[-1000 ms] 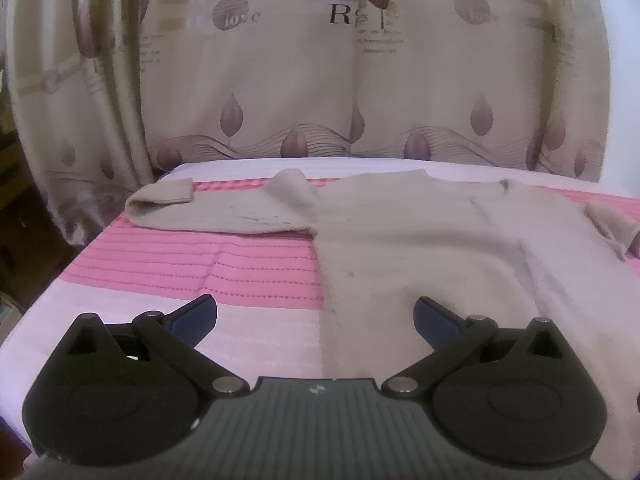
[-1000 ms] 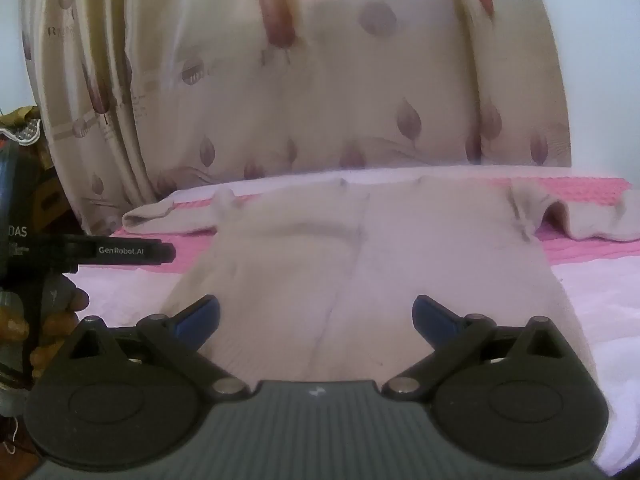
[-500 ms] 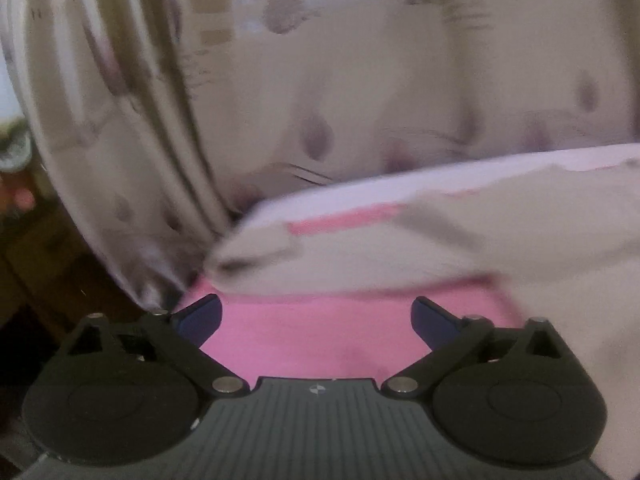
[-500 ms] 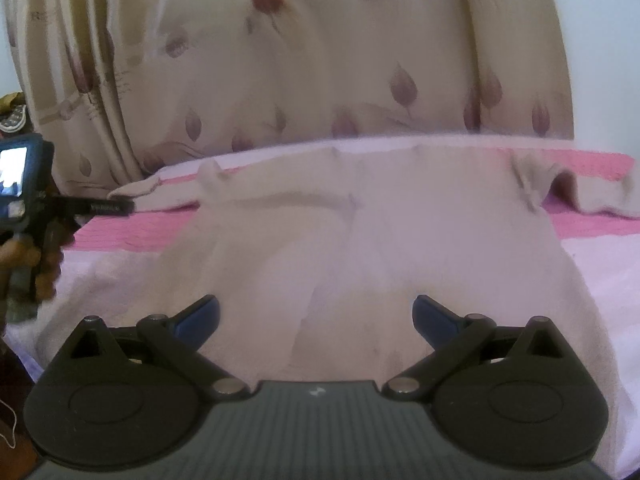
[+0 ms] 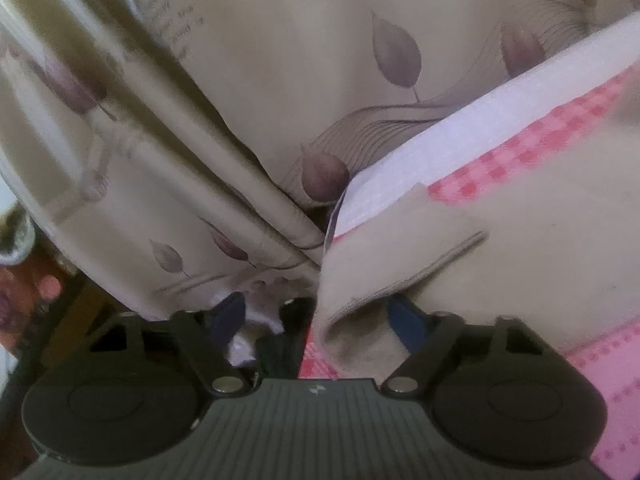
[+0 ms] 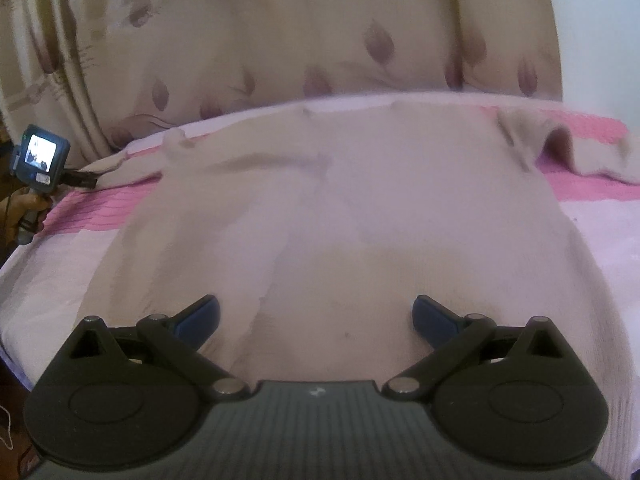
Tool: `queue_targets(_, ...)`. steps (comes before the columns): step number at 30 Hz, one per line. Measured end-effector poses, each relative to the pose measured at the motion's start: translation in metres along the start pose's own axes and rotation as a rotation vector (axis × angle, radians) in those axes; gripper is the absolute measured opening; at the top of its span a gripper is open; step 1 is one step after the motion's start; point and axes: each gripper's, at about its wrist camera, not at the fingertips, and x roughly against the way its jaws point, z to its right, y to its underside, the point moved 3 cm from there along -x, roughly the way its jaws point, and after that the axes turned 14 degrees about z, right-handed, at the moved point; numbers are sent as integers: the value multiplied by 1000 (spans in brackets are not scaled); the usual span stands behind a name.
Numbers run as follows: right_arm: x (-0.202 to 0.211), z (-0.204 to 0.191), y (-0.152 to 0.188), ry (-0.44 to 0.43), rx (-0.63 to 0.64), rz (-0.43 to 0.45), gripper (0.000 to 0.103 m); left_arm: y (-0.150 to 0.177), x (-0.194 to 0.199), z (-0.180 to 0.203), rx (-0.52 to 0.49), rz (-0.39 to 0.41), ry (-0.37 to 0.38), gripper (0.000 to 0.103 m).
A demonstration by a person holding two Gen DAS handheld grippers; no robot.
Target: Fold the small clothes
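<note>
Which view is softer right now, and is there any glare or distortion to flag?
Right wrist view: soft and hazy all over, sweater washed out, curtain smeared. Left wrist view: sharper, sleeve cuff edge readable, dim at lower left. Fisheye bending in both; no hard glare.

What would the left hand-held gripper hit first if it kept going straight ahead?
Probably the sweater's sleeve cuff: it already lies between the closing jaws of the left hand-held gripper. Beyond it hangs the curtain.

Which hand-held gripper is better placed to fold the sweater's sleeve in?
Left. The left hand-held gripper already has the sleeve cuff between its closing jaws at the bed's edge. The right hand-held gripper sits open over the middle of the sweater, away from either sleeve.
</note>
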Motion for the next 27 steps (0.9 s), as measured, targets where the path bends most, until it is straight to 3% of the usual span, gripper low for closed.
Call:
queue_targets(3, -5, 0, 0, 11, 0, -10, 103, 10, -17, -21, 165, -100, -74, 60)
queue_targets(7, -7, -3, 0, 14, 19, -23, 103, 35, -30, -68, 418, -230, -241, 67)
queue_targets(9, -7, -3, -1, 15, 21, -25, 103, 47, -27, -88, 513, -285, -284, 67)
queue_targets(13, -4, 1, -1, 13, 19, -21, 103, 52, -6, -112, 570, -291, -314, 70)
queue_targets(14, -3, 0, -1, 14, 17, -18, 103, 52, 1, -117, 580, -286, -324, 77)
queue_targets(18, 8, 7, -2, 13, 2, -5, 103, 46, 34, -136, 658, -229, -277, 77)
queue_targets(20, 18, 11, -2, 14, -4, 9, 103, 30, 67, -130, 650, -173, -203, 77)
queue_targets(25, 59, 29, 4, 10, 3, 73, 103, -13, 190, -72, 594, -15, 208, 77)
queue_targets(27, 74, 36, 9, 25, 11, 84, 103, -21, 245, -37, 573, 3, 403, 78)
